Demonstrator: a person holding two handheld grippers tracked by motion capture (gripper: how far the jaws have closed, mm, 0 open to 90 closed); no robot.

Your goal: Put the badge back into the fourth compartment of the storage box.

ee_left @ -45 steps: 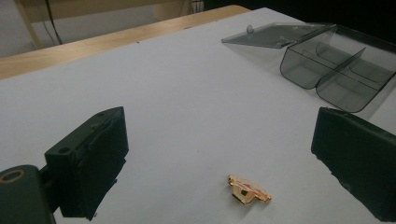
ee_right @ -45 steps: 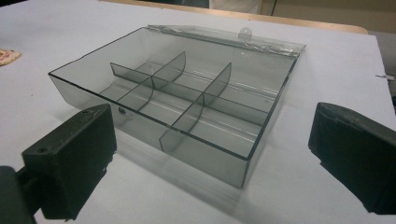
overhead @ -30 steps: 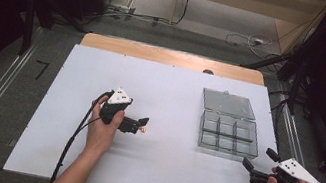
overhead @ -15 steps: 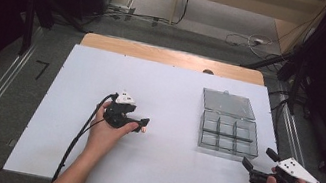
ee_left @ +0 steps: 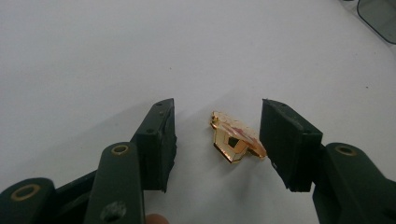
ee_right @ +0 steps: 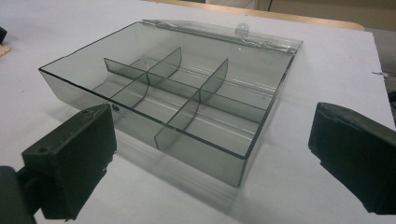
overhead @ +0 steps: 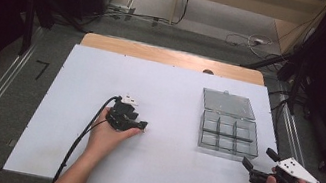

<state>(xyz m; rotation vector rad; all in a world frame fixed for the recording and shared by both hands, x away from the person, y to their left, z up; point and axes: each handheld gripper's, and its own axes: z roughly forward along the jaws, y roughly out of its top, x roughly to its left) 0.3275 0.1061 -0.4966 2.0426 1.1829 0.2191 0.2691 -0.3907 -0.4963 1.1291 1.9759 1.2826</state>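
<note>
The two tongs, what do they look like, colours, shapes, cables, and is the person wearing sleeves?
Both are black. The left tongs trail a black cable off the table's near edge and carry a small white plate on top. The right tongs bear a pale three-cornered plate with dark dots. Close up, the jaws are chunky dark blocks on arms with brass-ringed holes. The forearms are bare: no sleeves.

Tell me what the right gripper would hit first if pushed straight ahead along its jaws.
Probably the near wall of the clear compartment box: the right gripper stands open and points straight at it, with bare table between.
</note>
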